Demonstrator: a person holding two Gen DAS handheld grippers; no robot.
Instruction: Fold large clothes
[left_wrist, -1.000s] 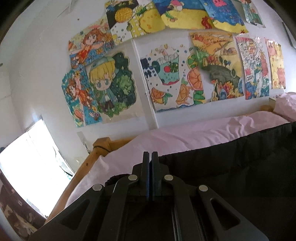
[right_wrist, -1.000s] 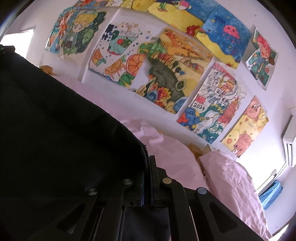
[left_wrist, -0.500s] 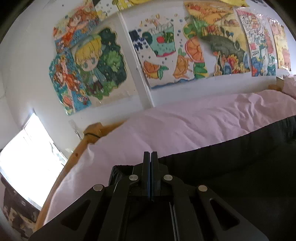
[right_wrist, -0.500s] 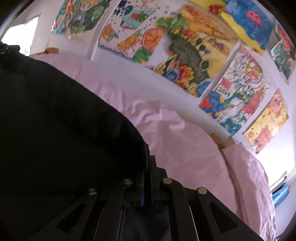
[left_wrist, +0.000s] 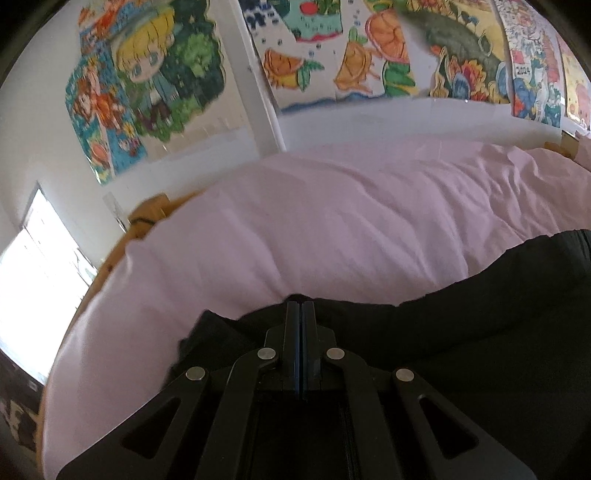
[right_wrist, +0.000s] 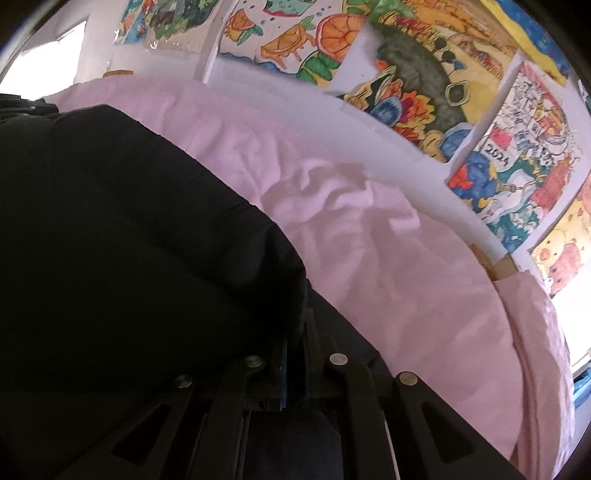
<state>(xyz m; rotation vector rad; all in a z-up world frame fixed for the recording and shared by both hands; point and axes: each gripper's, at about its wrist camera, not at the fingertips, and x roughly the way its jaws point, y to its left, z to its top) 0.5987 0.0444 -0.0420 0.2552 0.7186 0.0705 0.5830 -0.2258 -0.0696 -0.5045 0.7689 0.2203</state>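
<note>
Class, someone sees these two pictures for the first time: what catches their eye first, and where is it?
Bright children's drawings cover the white wall above the bed. Below them spreads a pale pink sheet, rumpled toward the right. In front, a big black garment lies across it, with the left gripper and right gripper at its edge.

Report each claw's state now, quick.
Left claw: closed on the black garment's edge.
Right claw: closed on the same garment.

1. Daylight floods in from a window (left_wrist: 40, 291) at the left, blown out to white.
2. The pink bedsheet (left_wrist: 332, 236) is softly lit; the black garment (right_wrist: 129, 240) shows almost no detail.
3. Wall drawings (left_wrist: 155, 81) look slightly smeared.
4. Fisheye bending and dark vignette ring both views.
</note>
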